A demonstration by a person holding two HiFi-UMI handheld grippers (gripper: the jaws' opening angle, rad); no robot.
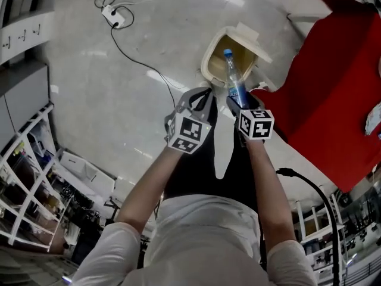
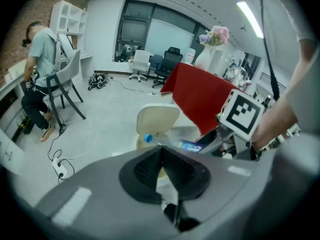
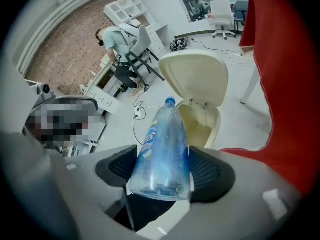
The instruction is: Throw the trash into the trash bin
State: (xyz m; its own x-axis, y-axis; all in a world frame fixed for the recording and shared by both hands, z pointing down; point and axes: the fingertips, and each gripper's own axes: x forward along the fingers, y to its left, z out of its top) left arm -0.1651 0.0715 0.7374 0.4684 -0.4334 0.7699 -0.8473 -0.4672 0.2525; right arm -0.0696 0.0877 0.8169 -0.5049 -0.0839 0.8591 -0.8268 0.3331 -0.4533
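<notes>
- The left gripper (image 1: 201, 98), at the left of the head view, hangs above the floor (image 1: 107, 100). Its fingers (image 2: 145, 166) are pressed together with nothing between them. It sits just beside the bottle and takes no part in the hold.
- The bottle (image 1: 233, 76) is clear plastic with a blue cap (image 3: 170, 102). The fingers (image 3: 210, 171) of the right gripper (image 1: 240, 105) pinch it at its base end. Its long axis runs straight out from those fingers, cap leading, and in the head view the cap end overlaps the bin's open mouth.
- The label (image 3: 146, 145) on the bottle is blue with white lettering, too blurred to read, so no brand can be made out. The cubes (image 1: 256, 124) on the grippers carry only black-and-white square markers, no words.
- The cream bin (image 1: 208, 61) stands on the floor ahead of both grippers with its lid (image 3: 196, 74) swung up. In the right gripper view it lies directly beyond the cap and below it.
- The right gripper is both the nearer one and the one carrying the load. The drop looks to turn on whether the bottle is truly over the opening. How high it hangs above the rim cannot be told, and a release too far back could leave it on the floor.
- A red cloth (image 1: 333, 88) drapes a surface just right of the bin, close to the path of the right arm.
</notes>
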